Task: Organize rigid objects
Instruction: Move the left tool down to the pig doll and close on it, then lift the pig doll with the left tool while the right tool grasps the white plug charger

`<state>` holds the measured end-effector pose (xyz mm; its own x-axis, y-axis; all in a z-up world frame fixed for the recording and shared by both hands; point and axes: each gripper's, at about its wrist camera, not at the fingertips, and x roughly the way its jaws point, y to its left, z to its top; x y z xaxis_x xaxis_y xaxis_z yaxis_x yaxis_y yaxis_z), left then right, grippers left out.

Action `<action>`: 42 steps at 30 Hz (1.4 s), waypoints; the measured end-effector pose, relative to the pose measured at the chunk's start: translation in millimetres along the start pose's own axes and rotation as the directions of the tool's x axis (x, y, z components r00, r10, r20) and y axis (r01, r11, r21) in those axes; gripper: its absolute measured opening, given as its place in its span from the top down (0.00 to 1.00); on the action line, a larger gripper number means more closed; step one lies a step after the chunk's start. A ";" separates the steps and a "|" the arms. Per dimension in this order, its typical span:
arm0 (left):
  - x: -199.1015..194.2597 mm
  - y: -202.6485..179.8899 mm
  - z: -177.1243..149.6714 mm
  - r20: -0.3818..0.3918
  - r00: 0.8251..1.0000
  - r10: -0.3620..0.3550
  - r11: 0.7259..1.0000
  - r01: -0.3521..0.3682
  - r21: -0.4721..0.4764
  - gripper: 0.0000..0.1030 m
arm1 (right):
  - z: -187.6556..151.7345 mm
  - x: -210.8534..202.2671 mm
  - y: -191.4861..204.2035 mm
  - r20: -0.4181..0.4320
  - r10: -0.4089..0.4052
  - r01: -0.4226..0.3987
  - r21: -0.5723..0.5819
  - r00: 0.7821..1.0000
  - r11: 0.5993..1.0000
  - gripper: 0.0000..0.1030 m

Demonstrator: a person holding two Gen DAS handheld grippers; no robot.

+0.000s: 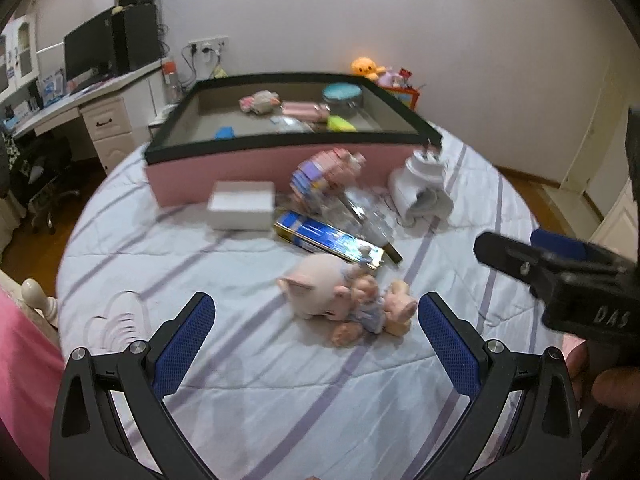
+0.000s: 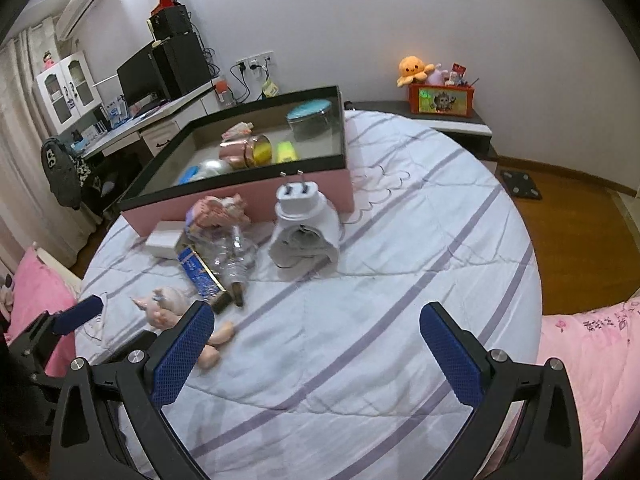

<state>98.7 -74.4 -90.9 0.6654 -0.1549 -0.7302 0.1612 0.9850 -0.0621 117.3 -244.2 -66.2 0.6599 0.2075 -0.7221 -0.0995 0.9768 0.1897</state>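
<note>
- A bed covered by a pale quilt [image 2: 360, 340] with lilac stripes is seen filling the middle of a bedroom; a pink blanket [image 2: 592, 360] is laid at its right edge.
- A shallow pink box [image 1: 256, 168] with a black rim is set at the far side of the quilt; a round tin with a teal lid [image 1: 342, 98], a yellow-green block [image 1: 340, 123], a blue block [image 1: 224, 132] and pink packets are held inside it.
- The rigid items are gathered on the quilt just in front of the box: a white box [image 1: 242, 204], a blue carton [image 1: 328, 240], a clear plastic bottle [image 2: 234, 256], a pink-and-purple pack [image 1: 324, 168] and a white plug adapter [image 2: 296, 196] propped on a rolled white cloth [image 2: 306, 240].
- A plush pig [image 1: 320, 292] is seen lying nearest, between the fingers of the left gripper [image 1: 316, 336], untouched.
- The left gripper's jaws are spread wide with nothing between the blue pads.
- The right gripper [image 2: 316, 340] is likewise held wide apart above bare quilt, to the right of the pig.
- A white desk [image 1: 76, 100] with a dark monitor [image 1: 88, 50] and speakers is placed against the left wall, below a wall air conditioner [image 2: 82, 0].
- An orange plush toy [image 2: 414, 68] and a red storage bin [image 2: 440, 98] are kept on a low unit by the far wall; wooden flooring [image 2: 580, 232] is shown at right.
</note>
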 end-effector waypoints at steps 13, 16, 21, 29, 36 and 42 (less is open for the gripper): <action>40.2 -0.2 9.4 -0.070 0.996 -0.051 0.999 0.050 -0.010 0.15 | 10.9 31.6 -13.1 -0.033 0.027 -0.026 0.042 0.999 0.999 0.00; 40.7 2.0 11.0 -0.068 0.996 -0.066 0.998 0.065 -0.010 0.17 | 17.5 37.8 -9.0 -0.035 0.030 -0.029 0.033 0.999 0.999 0.00; 39.2 6.6 13.2 -0.063 0.994 -0.084 0.996 0.084 -0.007 0.20 | 24.1 48.4 -3.2 -0.044 0.028 -0.027 0.030 0.999 0.999 0.00; 33.4 11.9 17.5 -0.050 0.994 -0.097 0.995 0.097 0.001 0.26 | 37.8 62.7 7.6 -0.039 0.020 -0.019 0.018 0.999 1.000 0.00; 32.4 18.3 17.3 -0.047 0.991 -0.127 0.992 0.127 0.002 0.26 | 44.7 82.2 13.1 -0.056 -0.011 0.010 -0.007 0.998 1.000 0.25; 31.8 20.4 18.0 -0.040 0.990 -0.138 0.990 0.138 0.000 0.26 | 43.7 82.8 16.3 -0.048 -0.027 0.026 -0.036 0.998 0.999 0.46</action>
<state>136.3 -60.7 -103.1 0.6068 -0.2861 -0.7416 0.2515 0.9541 -0.1624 202.9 -213.4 -93.9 0.6256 0.1829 -0.7584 -0.1093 0.9831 0.1468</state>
